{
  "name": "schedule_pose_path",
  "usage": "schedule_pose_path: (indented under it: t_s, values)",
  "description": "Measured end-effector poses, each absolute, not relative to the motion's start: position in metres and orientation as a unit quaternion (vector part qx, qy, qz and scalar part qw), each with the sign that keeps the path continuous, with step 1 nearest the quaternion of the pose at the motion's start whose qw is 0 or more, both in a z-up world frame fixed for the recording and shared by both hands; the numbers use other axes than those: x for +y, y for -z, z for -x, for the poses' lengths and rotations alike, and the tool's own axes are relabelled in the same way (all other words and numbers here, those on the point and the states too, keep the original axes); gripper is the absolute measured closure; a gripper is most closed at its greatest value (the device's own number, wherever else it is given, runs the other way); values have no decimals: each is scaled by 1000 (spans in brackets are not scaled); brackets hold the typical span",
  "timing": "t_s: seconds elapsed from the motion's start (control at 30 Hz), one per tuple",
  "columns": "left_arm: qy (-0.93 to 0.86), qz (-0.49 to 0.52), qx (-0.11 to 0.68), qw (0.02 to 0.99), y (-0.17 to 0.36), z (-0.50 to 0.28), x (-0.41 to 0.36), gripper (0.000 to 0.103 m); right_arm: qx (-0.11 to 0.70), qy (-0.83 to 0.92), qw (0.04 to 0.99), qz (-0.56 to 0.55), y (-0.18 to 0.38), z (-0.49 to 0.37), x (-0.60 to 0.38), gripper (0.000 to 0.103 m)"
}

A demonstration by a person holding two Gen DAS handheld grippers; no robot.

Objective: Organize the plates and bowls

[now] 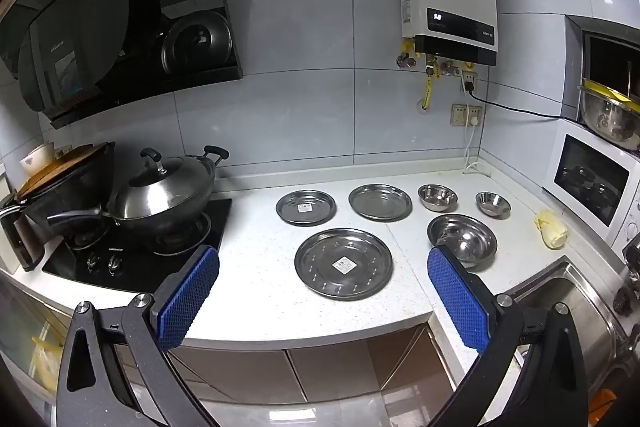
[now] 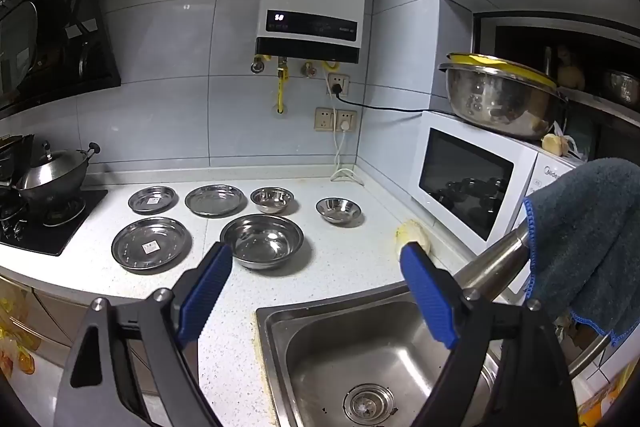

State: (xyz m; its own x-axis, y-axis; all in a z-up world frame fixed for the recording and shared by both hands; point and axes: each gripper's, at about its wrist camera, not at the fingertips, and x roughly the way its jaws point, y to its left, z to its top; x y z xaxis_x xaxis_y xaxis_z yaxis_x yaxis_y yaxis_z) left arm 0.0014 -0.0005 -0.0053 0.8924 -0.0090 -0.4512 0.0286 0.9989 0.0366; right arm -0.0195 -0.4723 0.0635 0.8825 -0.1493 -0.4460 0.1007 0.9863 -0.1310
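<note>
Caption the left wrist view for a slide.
Open left gripper above counter holding three steel plates and three bowls.

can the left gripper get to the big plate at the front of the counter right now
Probably yes. The left hand-held gripper is open and empty, the big plate lies directly ahead between its fingers, and nothing sits on it or in the way.

Bare counter fronts the dishes (wok left, microwave right).
</note>
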Motion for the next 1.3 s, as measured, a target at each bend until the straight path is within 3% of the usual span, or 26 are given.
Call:
schedule_pose_path:
  t_s: [1.3]
  values:
    - [31,-8,243,970,7,-10,7,1,236,61,968,56,-56,19,-468,17]
